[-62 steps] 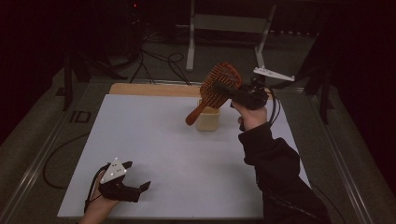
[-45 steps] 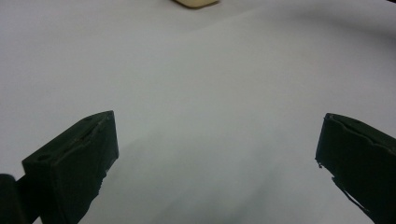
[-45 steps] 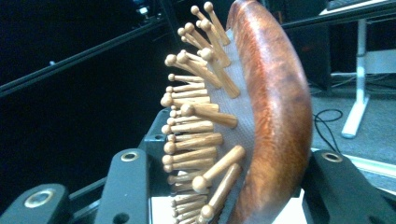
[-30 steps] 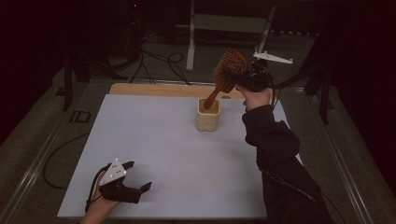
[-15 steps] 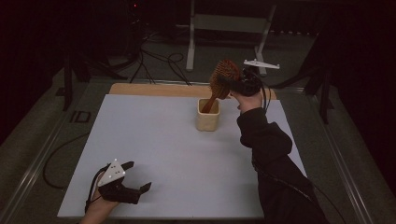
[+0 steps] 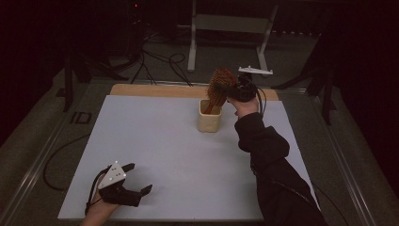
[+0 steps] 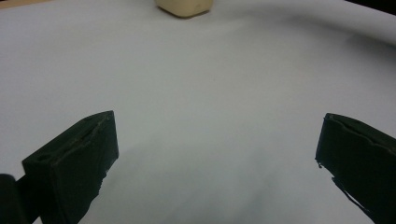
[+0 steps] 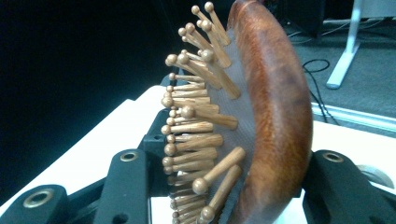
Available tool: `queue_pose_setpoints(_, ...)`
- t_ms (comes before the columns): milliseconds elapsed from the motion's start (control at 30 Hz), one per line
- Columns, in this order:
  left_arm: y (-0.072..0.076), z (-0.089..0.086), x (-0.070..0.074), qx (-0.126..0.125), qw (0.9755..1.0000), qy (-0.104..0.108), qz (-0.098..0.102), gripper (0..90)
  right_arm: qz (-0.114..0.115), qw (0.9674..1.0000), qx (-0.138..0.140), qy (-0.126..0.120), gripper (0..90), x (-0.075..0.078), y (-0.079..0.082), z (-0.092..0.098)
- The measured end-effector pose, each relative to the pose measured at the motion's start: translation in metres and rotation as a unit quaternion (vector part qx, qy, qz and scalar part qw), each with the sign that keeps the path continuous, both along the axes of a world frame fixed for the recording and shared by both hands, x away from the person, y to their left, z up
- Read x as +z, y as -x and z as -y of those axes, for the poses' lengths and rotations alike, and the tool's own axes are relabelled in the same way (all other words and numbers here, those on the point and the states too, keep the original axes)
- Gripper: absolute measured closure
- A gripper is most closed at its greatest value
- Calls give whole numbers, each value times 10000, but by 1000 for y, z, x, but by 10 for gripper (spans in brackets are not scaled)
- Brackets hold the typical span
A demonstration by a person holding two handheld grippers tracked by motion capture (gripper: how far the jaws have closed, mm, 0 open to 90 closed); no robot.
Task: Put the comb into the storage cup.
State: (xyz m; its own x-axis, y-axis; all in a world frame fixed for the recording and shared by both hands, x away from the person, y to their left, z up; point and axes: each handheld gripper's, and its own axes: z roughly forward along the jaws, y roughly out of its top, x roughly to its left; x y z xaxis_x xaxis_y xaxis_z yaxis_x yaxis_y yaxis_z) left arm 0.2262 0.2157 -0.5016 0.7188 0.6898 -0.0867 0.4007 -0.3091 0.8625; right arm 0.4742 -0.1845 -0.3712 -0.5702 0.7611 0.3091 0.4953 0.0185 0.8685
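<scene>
Hairbrush (image 6: 220,84) clamped in right claw (image 6: 235,92); we keep handle centered over cup (image 6: 209,117), lower straight. Left claw (image 6: 141,190) wide, idle.

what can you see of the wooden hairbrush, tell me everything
The hairbrush is reddish-brown wood with an oval, curved back and ball-tipped wooden pins set in a grey pad. It stands head up, tilted, its handle end down in the cream cup near the table's far edge. The right claw is shut on its head, one jaw against the pins and the other against the back. How deep the handle sits is hidden.
</scene>
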Motion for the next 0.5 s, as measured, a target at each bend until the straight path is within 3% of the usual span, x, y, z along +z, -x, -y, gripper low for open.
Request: queue_pose_setpoints(500, -1, 0, -1, -35, 10000, 33, -32, 0, -169, 9998, 125, -36, 512, -17, -3, 0)
